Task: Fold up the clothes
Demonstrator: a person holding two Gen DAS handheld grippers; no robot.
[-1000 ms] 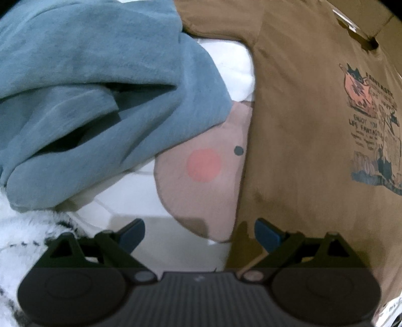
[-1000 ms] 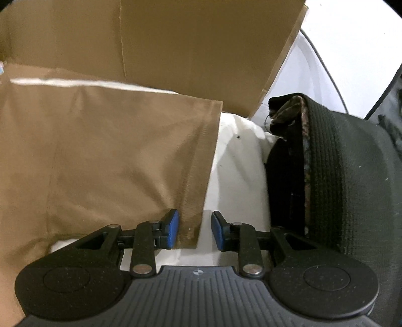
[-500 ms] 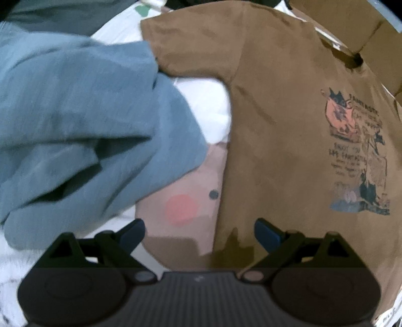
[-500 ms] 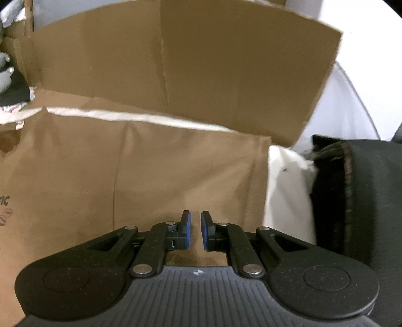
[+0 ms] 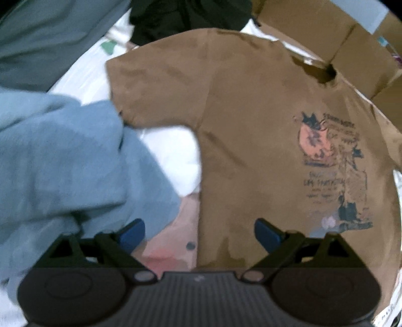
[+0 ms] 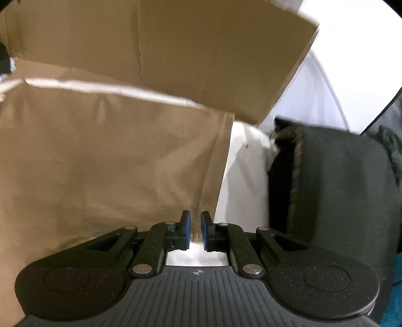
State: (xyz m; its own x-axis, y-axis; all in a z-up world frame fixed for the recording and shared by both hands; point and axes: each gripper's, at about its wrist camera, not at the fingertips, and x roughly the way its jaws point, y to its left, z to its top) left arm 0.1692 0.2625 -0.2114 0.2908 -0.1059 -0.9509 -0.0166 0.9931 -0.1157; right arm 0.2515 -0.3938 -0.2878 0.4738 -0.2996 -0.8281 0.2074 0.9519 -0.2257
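While the brown T-shirt (image 5: 251,125) lies spread print-up and unfolded beside the blue garment (image 5: 62,163), the right gripper (image 6: 195,230) pinches its hem corner and the left gripper (image 5: 199,232) hovers wide and empty above it.

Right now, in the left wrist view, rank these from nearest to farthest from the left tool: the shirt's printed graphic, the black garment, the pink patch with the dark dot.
1. Pink patch, just ahead of the left tool.
2. Printed graphic, on the right.
3. Black garment, at the top.
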